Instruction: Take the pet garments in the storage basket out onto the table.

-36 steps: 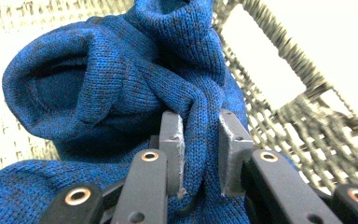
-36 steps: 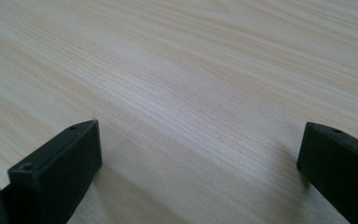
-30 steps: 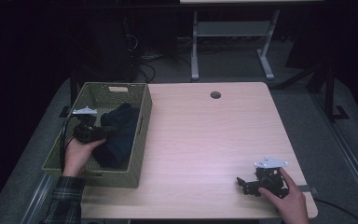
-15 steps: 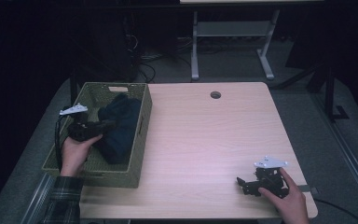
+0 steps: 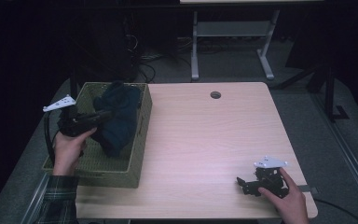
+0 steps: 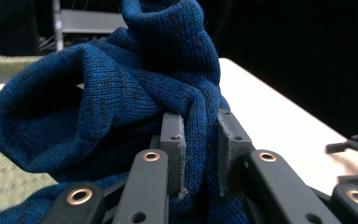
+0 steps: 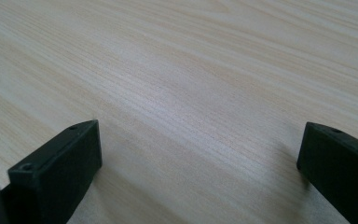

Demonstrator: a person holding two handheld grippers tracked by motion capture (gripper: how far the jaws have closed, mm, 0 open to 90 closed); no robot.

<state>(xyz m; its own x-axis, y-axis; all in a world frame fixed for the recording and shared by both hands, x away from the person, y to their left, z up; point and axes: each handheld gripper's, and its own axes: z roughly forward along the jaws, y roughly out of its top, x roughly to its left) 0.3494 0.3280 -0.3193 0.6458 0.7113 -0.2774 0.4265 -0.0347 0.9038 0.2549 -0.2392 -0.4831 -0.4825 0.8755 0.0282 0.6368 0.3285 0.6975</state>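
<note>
blue knitted wool is pinched between the jaws of the left gripper (image 6: 200, 154), which are nearly together on a twisted fold of the dark blue knitted garment (image 6: 121, 107). compared with a moment ago, this gripper (image 5: 86, 122) has risen and pulled back toward the left rim, so the garment (image 5: 116, 116) now hangs partly lifted above the olive-green woven basket (image 5: 140, 140), its lower part probably not yet clear of it. i judge the lift out of the basket is under way. nearer the person, the right gripper (image 5: 249, 183) rests low on the pale wooden tabletop (image 5: 205, 140), unmoved, jaws wide apart and holding nothing.
</note>
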